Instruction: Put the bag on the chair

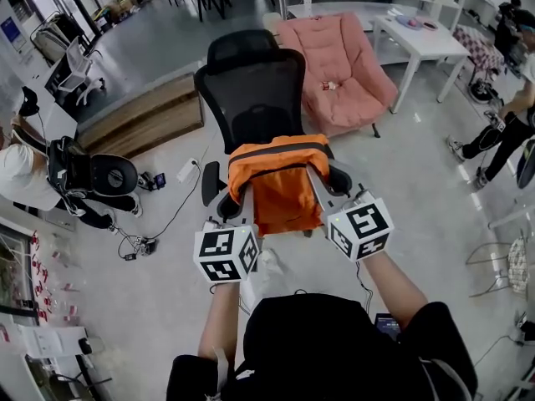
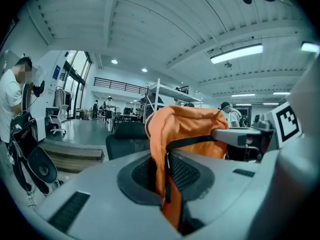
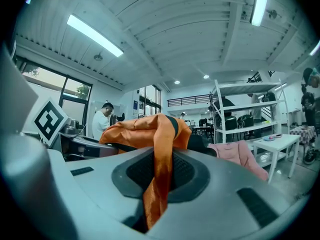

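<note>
An orange bag (image 1: 282,182) with a black band hangs between my two grippers, just in front of and above the seat of a black mesh office chair (image 1: 251,90). My left gripper (image 1: 243,204) is shut on the bag's left edge, where orange fabric (image 2: 167,184) is pinched between the pads. My right gripper (image 1: 320,192) is shut on the bag's right edge, with a fold of orange cloth (image 3: 159,179) caught between its pads. The chair's seat is hidden behind the bag.
A pink lounge chair (image 1: 338,69) stands behind the office chair to the right, next to a white table (image 1: 422,40). A wooden bench (image 1: 142,119) lies to the left. Cables and a power strip (image 1: 185,170) are on the floor. People stand at both sides.
</note>
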`<action>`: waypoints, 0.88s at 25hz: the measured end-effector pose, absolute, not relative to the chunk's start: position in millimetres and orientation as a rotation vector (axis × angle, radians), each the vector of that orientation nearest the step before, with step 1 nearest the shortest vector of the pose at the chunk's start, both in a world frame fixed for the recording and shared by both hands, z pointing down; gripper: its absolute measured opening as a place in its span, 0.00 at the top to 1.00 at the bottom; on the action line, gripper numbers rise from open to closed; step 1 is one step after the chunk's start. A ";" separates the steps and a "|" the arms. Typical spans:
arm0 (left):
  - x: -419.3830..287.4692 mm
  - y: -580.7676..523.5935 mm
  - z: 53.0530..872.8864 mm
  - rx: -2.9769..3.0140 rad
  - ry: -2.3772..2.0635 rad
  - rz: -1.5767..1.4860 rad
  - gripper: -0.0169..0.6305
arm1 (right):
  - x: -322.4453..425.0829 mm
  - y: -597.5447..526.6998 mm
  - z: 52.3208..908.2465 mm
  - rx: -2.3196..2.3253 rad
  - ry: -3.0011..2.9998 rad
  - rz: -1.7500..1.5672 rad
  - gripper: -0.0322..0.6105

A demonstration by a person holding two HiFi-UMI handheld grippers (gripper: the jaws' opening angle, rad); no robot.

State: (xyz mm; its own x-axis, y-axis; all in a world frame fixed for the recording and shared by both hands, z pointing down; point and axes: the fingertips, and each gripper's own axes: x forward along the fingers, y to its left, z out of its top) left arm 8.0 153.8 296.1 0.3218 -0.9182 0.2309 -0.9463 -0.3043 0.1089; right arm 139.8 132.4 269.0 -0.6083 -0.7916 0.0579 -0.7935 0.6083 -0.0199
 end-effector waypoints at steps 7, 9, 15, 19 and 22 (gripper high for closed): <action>-34.8 83.1 304.3 2.359 -1.660 0.203 0.90 | 96.9 63.2 277.5 1.385 -2.749 0.103 0.89; -49.5 65.6 307.0 2.358 -1.644 0.209 0.90 | 82.0 46.6 279.7 1.389 -2.738 0.111 0.89; -93.8 16.1 313.1 2.361 -1.601 0.208 0.90 | 37.4 -0.6 284.8 1.396 -2.703 0.129 0.89; -115.2 -8.0 318.4 2.371 -1.559 0.213 0.90 | 15.7 -24.0 290.2 1.416 -2.671 0.145 0.89; -127.1 -23.2 324.0 2.377 -1.526 0.215 0.90 | 3.6 -38.3 295.9 1.437 -2.648 0.161 0.89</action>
State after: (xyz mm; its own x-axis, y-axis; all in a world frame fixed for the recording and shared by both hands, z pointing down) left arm -127.1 -23.2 324.0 0.4220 -0.8596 0.2879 -0.9057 -0.3861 0.1748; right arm 3.6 -38.3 295.9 -0.5401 -0.8263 0.1597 -0.8396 0.5421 -0.0342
